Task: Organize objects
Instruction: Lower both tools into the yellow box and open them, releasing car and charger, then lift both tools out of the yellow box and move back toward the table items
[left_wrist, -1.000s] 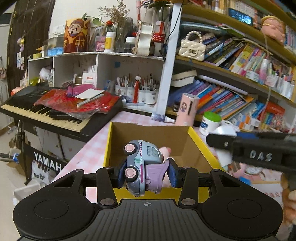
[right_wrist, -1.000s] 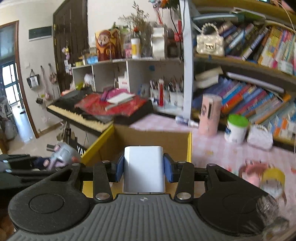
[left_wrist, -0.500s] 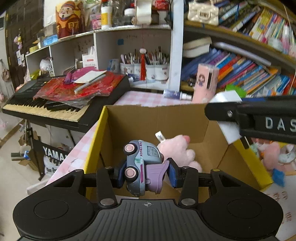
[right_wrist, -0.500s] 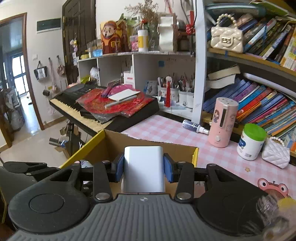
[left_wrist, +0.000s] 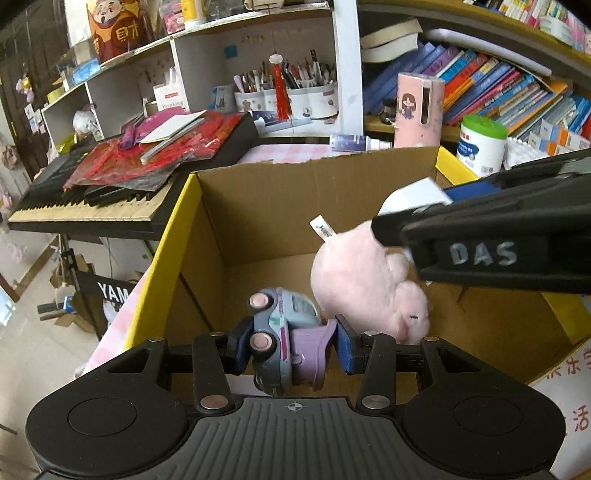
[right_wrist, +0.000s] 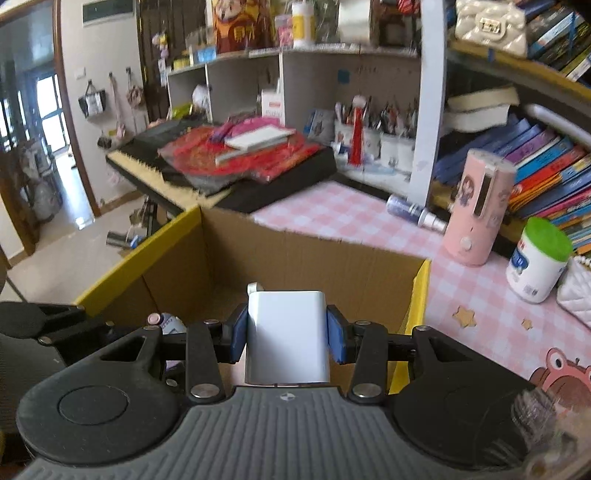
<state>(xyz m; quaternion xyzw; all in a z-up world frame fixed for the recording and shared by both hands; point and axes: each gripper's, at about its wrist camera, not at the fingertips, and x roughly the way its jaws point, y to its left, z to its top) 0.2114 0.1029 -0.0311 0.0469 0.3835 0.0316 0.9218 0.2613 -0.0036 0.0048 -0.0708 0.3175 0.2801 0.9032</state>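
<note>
Keyboard: a black electronic keyboard with cream keys (left_wrist: 85, 210) stands at ten o'clock in the left wrist view, and red papers and a white booklet lie on top of it.
Box: an open brown cardboard box with yellow outer sides (left_wrist: 258, 206) stands on the pink checked tablecloth (right_wrist: 369, 214), and its left edge is just beside the keyboard.
Left gripper: the black left gripper with blue pads (left_wrist: 291, 345) is at six o'clock in its own view, tilted down over the inside of the box, and its pads press on both sides of a small toy.
Toy car: the small grey-blue toy car with pink wheels and a lilac part (left_wrist: 284, 339) is gripped with its wheels toward the left, above the box floor.
Plush: a pink soft plush toy with a white label (left_wrist: 362, 280) lies inside the box at about one o'clock from the toy car and just beside it.
Right gripper: the black right gripper with blue pads (right_wrist: 287, 339) enters the left wrist view from three o'clock above the box, and its pads are closed on a block.
White block: the white rounded plastic block (right_wrist: 287, 336) is held upright over the near part of the box.
Bottle: a pink cylinder with a cartoon girl (right_wrist: 476, 206) stands on the tablecloth at two o'clock from the box.
Jar: a white jar with a green lid (right_wrist: 537, 258) stands to the right of the pink cylinder.
</note>
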